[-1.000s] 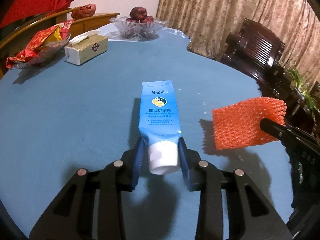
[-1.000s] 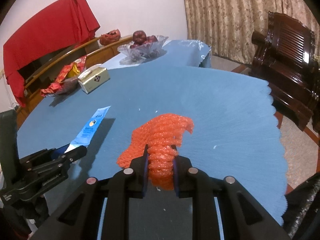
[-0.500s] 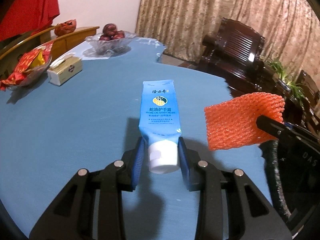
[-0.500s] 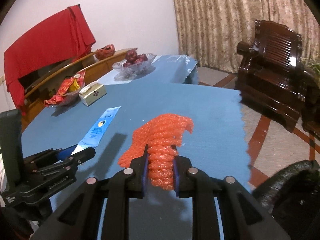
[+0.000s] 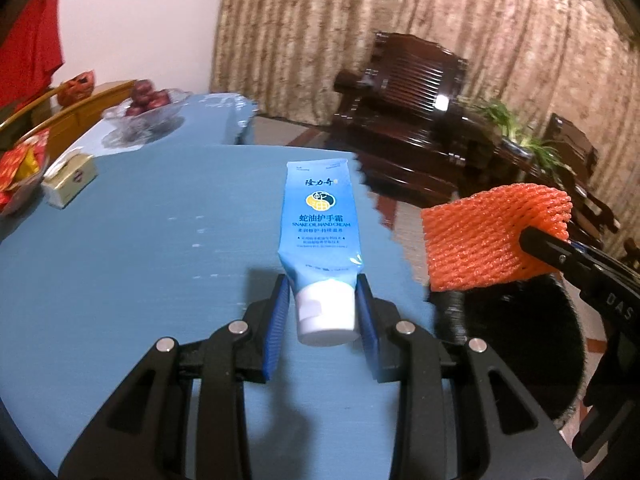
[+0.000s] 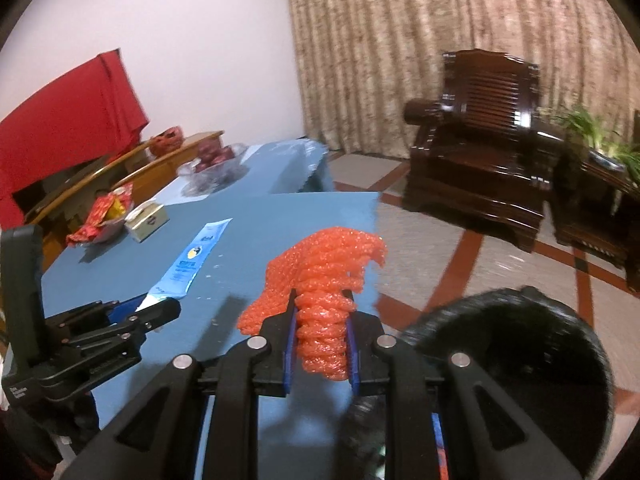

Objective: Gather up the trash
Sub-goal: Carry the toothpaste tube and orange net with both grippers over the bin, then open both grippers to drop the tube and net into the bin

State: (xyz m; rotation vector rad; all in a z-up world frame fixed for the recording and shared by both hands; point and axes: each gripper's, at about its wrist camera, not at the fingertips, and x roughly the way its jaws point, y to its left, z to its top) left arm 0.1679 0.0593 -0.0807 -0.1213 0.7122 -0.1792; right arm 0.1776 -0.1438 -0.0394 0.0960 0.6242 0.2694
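Left wrist view: left gripper (image 5: 323, 312) clamped on white cap of blue hand cream tube (image 5: 320, 224), held above blue tabletop (image 5: 120, 260); probably light, squashy body, stiff cap the safest hold.
Right wrist view: right gripper (image 6: 319, 330) pinching orange foam fruit net (image 6: 320, 276), likely featherlight, springy; black trash bin (image 6: 520, 344) just beside, below.

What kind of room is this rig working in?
Most likely a home living or dining room: carved dark wooden armchair, floor-length patterned curtains, and a blue-clothed table with a glass fruit bowl and a tissue box.
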